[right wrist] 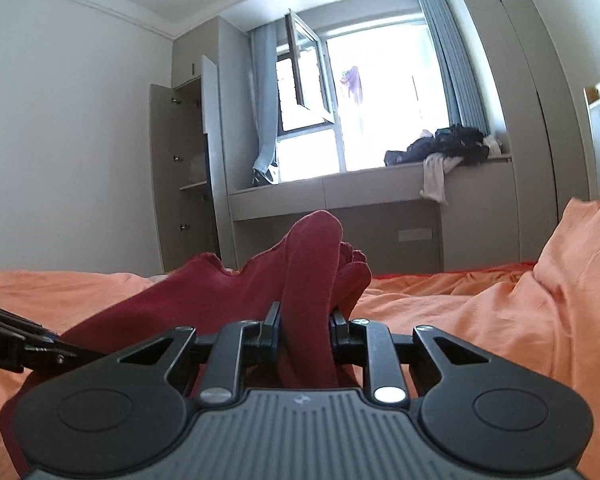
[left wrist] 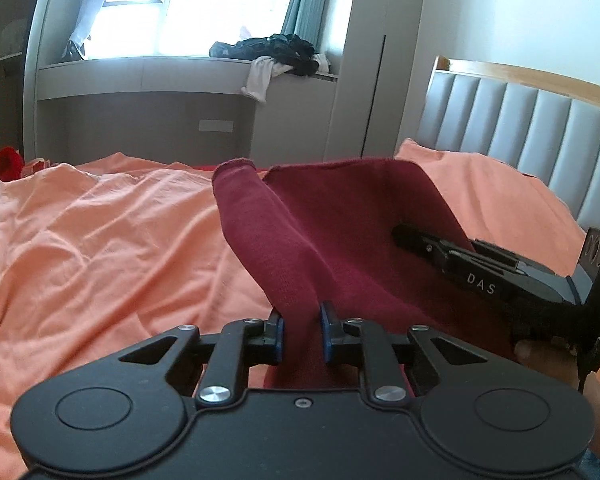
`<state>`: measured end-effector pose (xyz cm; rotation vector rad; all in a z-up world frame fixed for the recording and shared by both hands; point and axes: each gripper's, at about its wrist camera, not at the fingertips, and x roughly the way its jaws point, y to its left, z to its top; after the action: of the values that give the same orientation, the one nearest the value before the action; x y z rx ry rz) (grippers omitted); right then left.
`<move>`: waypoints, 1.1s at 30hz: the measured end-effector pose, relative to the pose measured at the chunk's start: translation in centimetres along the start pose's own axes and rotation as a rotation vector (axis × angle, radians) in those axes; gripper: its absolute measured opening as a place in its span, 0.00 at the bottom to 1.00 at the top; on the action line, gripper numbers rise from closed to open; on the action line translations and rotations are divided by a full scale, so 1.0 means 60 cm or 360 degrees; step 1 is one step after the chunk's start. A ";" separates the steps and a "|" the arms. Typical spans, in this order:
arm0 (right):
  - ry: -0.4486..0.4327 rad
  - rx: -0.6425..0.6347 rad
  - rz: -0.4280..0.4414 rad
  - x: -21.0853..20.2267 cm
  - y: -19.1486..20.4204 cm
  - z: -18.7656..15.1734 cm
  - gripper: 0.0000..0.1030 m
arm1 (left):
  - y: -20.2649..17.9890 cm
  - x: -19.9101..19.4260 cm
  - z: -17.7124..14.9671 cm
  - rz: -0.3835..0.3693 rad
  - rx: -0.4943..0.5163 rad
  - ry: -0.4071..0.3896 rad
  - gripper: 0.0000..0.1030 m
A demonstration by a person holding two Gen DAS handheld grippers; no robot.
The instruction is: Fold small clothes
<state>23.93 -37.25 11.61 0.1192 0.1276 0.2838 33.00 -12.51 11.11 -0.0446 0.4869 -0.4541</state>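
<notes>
Left wrist view: a dark red garment [left wrist: 340, 216] is held raised over the orange bedsheet [left wrist: 100, 220], pinched by the left gripper [left wrist: 302, 332] and, likewise, by the right gripper [right wrist: 305, 330]. Thin cloth could be lost from either pinch if pulled unevenly, spoiling the fold. Its full shape is hidden by folds

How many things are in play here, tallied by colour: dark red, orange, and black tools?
Dark red: 1, the sock, held in both sets of jaws
Orange: 1, the sheet
Black: 2, the left gripper and the right gripper
Total: 4
</notes>
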 end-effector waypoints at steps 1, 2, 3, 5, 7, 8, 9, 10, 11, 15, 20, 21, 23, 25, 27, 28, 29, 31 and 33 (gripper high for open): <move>0.0016 0.0009 0.0000 0.010 -0.005 -0.003 0.23 | 0.009 0.008 0.004 0.0000 -0.0006 0.0003 0.18; 0.0036 0.0016 -0.0003 0.023 -0.008 -0.006 0.23 | 0.015 0.015 0.005 0.0003 -0.0011 0.0008 0.18; 0.0059 0.0023 -0.0009 0.034 -0.010 -0.009 0.23 | 0.022 0.024 0.004 0.0008 -0.0020 0.0018 0.18; 0.0112 0.0049 -0.0015 0.052 -0.016 -0.017 0.24 | 0.035 0.040 0.000 0.0022 -0.0041 0.0041 0.18; 0.0176 0.0067 -0.0036 0.066 -0.021 -0.029 0.25 | 0.042 0.051 -0.009 0.0038 -0.0052 0.0052 0.19; 0.0204 0.0058 -0.0047 0.070 -0.023 -0.036 0.26 | 0.044 0.054 -0.014 0.0045 -0.0053 0.0054 0.20; 0.0227 0.0045 -0.0058 0.072 -0.024 -0.041 0.28 | 0.045 0.056 -0.019 0.0052 -0.0053 0.0055 0.21; 0.0247 0.0038 -0.0069 0.073 -0.022 -0.046 0.29 | 0.044 0.057 -0.023 0.0064 -0.0048 0.0054 0.23; 0.0264 0.0041 -0.0076 0.075 -0.022 -0.050 0.31 | 0.042 0.060 -0.025 0.0076 -0.0042 0.0053 0.24; 0.0290 0.0076 -0.0100 0.070 -0.029 -0.056 0.40 | 0.041 0.057 -0.030 0.0100 -0.0069 0.0041 0.31; 0.0296 0.0091 -0.0147 0.057 -0.033 -0.057 0.50 | 0.039 0.054 -0.030 0.0155 -0.0092 0.0047 0.43; 0.0296 0.0093 -0.0163 0.054 -0.034 -0.057 0.58 | 0.039 0.052 -0.031 0.0175 -0.0100 0.0048 0.48; 0.0294 0.0092 -0.0179 0.047 -0.036 -0.056 0.68 | 0.035 0.048 -0.034 0.0230 -0.0112 0.0048 0.56; 0.0291 0.0088 -0.0191 0.033 -0.033 -0.057 0.74 | 0.032 0.041 -0.036 0.0276 -0.0109 0.0036 0.67; 0.0290 0.0069 -0.0204 0.022 -0.031 -0.052 0.83 | 0.027 0.028 -0.039 0.0280 -0.0104 0.0012 0.73; 0.0276 0.0059 -0.0223 0.012 -0.028 -0.051 0.85 | 0.024 0.022 -0.041 0.0276 -0.0103 0.0006 0.75; 0.0260 0.0056 -0.0234 0.003 -0.027 -0.048 0.88 | 0.021 0.017 -0.042 0.0277 -0.0101 0.0003 0.76; 0.0235 0.0070 -0.0242 -0.015 -0.027 -0.041 0.90 | 0.013 0.004 -0.045 0.0284 -0.0091 -0.0009 0.81; 0.0197 0.0102 -0.0258 -0.034 -0.023 -0.034 0.96 | 0.005 -0.010 -0.046 0.0286 -0.0082 -0.0027 0.85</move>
<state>22.07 -38.98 9.66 0.1542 0.2682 0.1251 31.37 -11.78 8.90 -0.0538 0.4811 -0.2651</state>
